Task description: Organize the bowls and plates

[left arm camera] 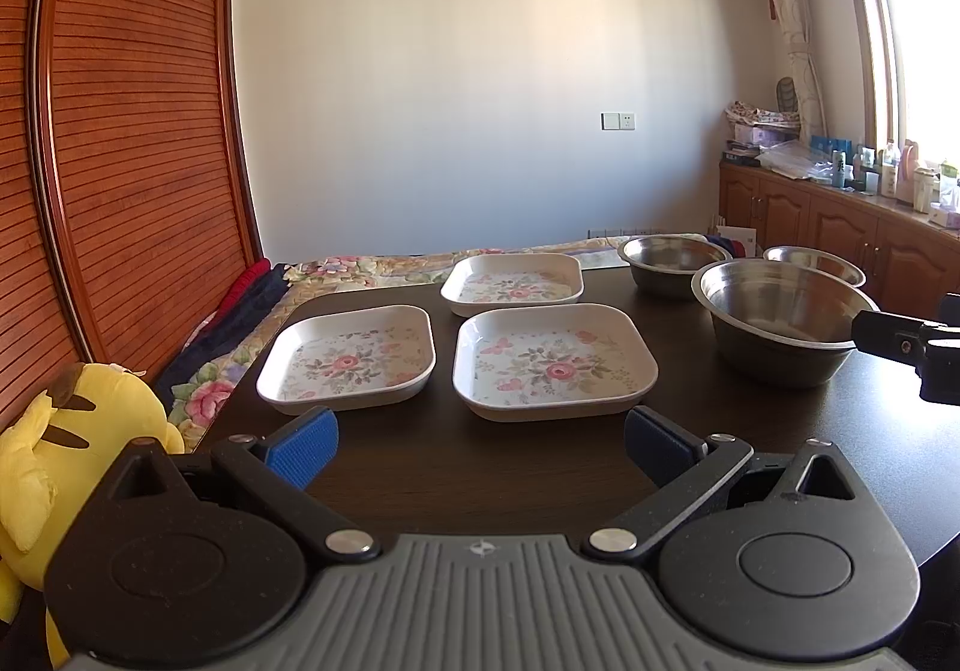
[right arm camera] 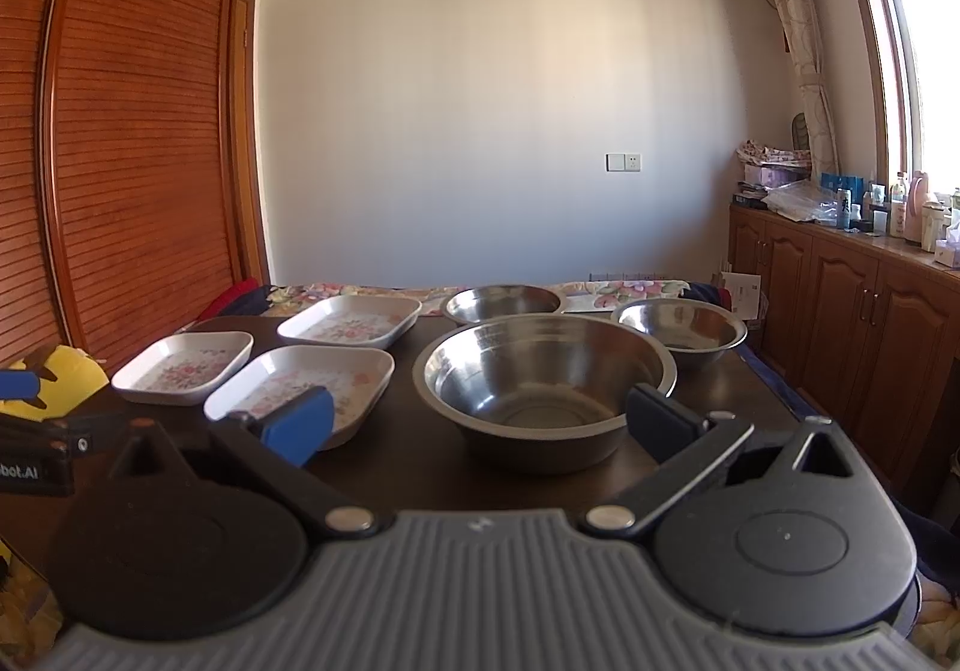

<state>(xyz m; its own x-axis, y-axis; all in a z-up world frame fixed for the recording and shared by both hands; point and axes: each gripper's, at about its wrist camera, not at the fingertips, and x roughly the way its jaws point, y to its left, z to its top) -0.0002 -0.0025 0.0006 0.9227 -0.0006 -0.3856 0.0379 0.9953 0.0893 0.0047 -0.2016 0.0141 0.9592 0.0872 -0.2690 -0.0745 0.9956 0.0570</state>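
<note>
On the dark tabletop (left arm camera: 540, 479) lie three square floral plates and three steel bowls, none stacked. From the left wrist view, the near plate (left arm camera: 555, 362) sits straight ahead of the left claw (left arm camera: 480, 443), the left plate (left arm camera: 348, 356) just beside it with a narrow gap between, and the far plate (left arm camera: 513, 284) behind them. To the right stands the big bowl (left arm camera: 780, 317), with the far bowl (left arm camera: 675, 263) behind it and the small bowl (left arm camera: 813, 263) at the tabletop's far right; all three stand upright. The left claw is spread wide and holds nothing, its blue pads apart over bare tabletop short of the near plate. In the right wrist view the right claw (right arm camera: 480, 425) is likewise spread wide and empty, its pads flanking the near side of the big bowl without clearly touching it; the left pad overlaps the near plate in the view. A yellow plush toy (left arm camera: 78, 467) sits off the tabletop's left edge, beside a flowered bedspread (left arm camera: 336, 269).
</note>
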